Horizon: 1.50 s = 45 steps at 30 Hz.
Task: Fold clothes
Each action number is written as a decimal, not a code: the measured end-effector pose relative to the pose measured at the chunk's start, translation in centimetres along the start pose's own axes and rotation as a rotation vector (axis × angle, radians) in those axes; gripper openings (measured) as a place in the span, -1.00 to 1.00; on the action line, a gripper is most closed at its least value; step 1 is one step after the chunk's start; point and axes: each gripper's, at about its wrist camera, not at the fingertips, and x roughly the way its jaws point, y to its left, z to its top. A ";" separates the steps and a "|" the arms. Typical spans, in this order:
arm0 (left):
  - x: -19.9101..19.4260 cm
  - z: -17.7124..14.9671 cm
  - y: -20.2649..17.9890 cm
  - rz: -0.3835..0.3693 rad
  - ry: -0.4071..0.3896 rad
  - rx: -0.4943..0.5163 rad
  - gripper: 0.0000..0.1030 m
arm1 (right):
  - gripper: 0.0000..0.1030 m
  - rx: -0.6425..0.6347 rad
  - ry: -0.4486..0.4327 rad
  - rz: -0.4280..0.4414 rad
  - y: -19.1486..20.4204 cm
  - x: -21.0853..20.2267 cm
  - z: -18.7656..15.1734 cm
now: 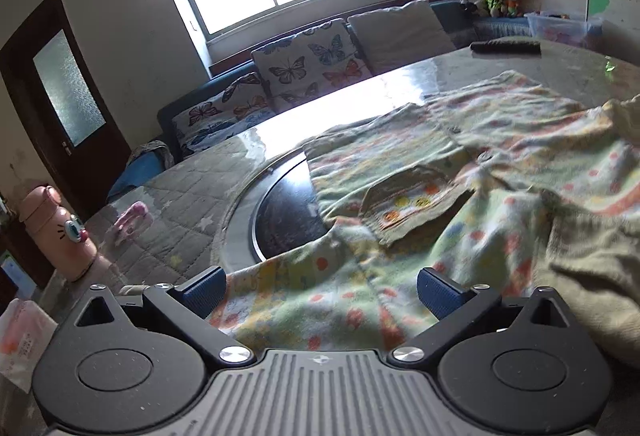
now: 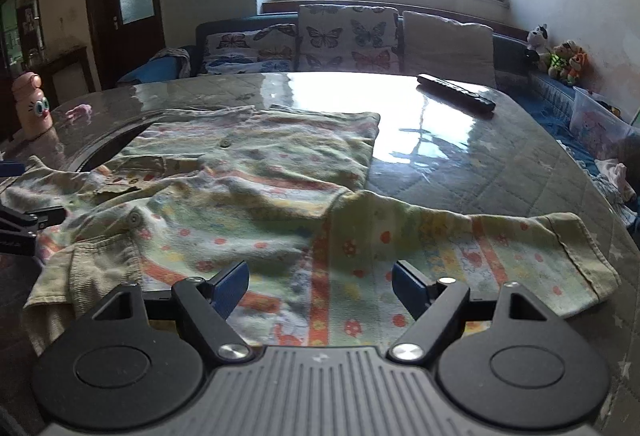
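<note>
**Patterned shirt spread for folding, both grippers poised above it**

Shirt (image 2: 280, 172): a small flower-and-stripe garment with a buttoned front and a chest pocket (image 1: 412, 208), lying opened out but rumpled on the glossy table (image 2: 460, 140); it fills the centre of both views, one sleeve (image 2: 540, 252) stretching to the right of the right-wrist frame. No fold appears made, so the step in hand is judged to be the approach for a first grasp. Left gripper (image 1: 320, 294) and right gripper (image 2: 320, 286) sit at the bottom centre of their frames, jaws spread wide with cloth beneath and nothing pinched. The next move likely calls for lowering each onto an edge or the sleeve, closing, then lifting it across the body. Beyond, a remote control (image 2: 456, 92) lies upper right. A clear plastic bin (image 2: 596, 124) at the right edge holds pinkish items, unidentifiable.
</note>
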 end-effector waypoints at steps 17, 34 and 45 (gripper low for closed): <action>1.2 0.8 -2.0 -0.131 0.006 -0.009 1.00 | -0.40 -0.238 0.051 0.346 10.9 0.6 -0.4; 3.0 2.0 -2.7 -0.149 0.031 -0.030 1.00 | -0.93 0.010 -0.044 0.359 6.1 -2.1 1.5; 1.5 1.3 -4.2 -0.251 -0.006 0.047 1.00 | -0.93 0.024 -0.035 0.370 6.1 -1.4 1.5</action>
